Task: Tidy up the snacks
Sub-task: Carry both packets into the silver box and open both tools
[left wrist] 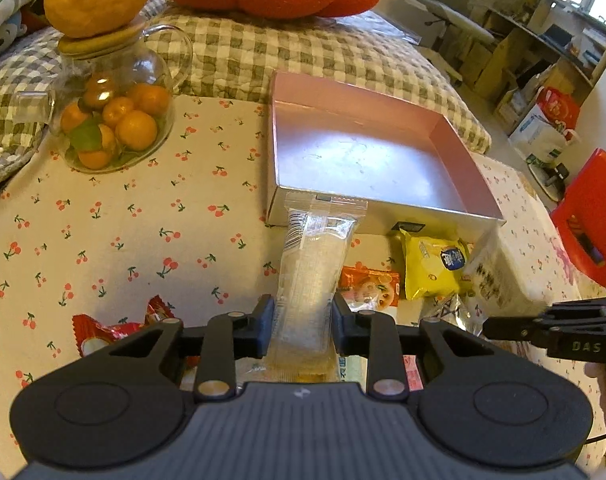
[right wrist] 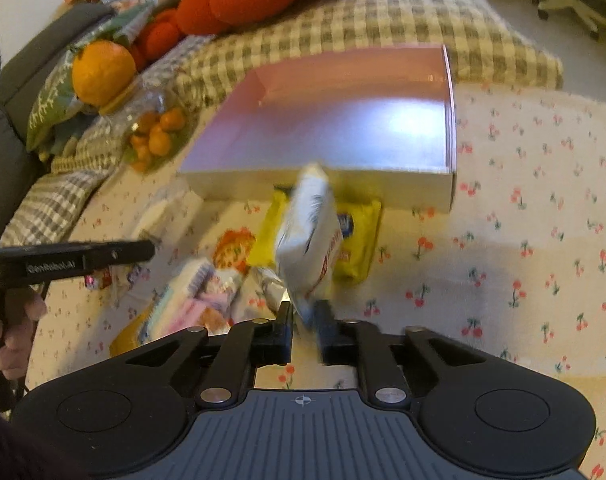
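Glossy clear plastic wrapper [left wrist: 315,268], glossy pink box [left wrist: 367,160].

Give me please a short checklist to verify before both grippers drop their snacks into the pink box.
1. Left gripper shut on the clear plastic snack packet: ok.
2. Right gripper shut on the white snack packet: ok, though blurred.
3. Shallow pink cardboard box open and without contents: ok.
4. Clear packet tip above the box's near wall: ok.
5. White packet already above the box: cannot tell.
6. Yellow snack packet outside the box, not blocking: ok.
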`<state>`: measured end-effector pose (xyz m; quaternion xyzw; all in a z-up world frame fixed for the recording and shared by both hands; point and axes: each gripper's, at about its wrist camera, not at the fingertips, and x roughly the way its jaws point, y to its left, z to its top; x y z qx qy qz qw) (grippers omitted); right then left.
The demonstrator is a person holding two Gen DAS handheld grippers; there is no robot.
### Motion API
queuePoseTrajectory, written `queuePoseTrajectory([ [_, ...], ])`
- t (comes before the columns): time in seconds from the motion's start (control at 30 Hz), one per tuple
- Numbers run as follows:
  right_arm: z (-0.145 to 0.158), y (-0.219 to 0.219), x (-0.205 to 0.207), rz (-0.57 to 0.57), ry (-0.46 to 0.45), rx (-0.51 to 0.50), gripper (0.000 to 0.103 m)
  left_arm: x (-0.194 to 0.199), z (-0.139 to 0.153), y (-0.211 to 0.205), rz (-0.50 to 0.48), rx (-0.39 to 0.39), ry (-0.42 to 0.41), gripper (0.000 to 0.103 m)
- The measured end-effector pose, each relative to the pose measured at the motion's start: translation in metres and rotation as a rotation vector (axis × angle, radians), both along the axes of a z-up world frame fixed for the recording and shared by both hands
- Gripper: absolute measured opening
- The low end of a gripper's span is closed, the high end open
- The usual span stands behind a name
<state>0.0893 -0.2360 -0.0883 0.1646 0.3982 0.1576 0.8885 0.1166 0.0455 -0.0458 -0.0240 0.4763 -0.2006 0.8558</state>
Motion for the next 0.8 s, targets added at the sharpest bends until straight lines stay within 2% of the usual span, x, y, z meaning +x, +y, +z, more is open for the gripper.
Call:
queuePoseTrajectory([
  [0.13, -0.005, -0.004, 0.002, -0.043, -0.004, -0.018, 0.036, 0.0, -0.004, -0.005, -0.005, 0.012, 0.012, 0.026],
  [0.23, -0.005, -0.007, 0.004, -0.062, -0.034, -0.016, 0.036, 0.001, -0.006, -0.008, -0.007, 0.016, 0.018, 0.026],
  [0.3, -0.005, -0.006, 0.005, -0.079, -0.046, -0.035, 0.03, 0.001, -0.007, -0.009, -0.005, 0.017, 0.018, 0.026],
  [0.33, -0.004, -0.005, 0.007, -0.082, -0.048, -0.042, 0.015, 0.001, -0.006, -0.009, -0.004, 0.016, 0.018, 0.026],
  [0.37, -0.004, -0.004, 0.007, -0.081, -0.051, -0.049, 0.013, 0.001, -0.006, -0.009, -0.003, 0.014, 0.017, 0.026],
  [0.53, 0.005, 0.002, -0.001, -0.085, -0.096, -0.075, 0.012, -0.001, 0.0, -0.009, 0.005, -0.012, 0.01, 0.026],
  [0.8, 0.04, -0.012, -0.018, -0.144, -0.168, 0.0, 0.012, -0.004, 0.026, -0.013, 0.01, -0.046, -0.056, 0.026],
])
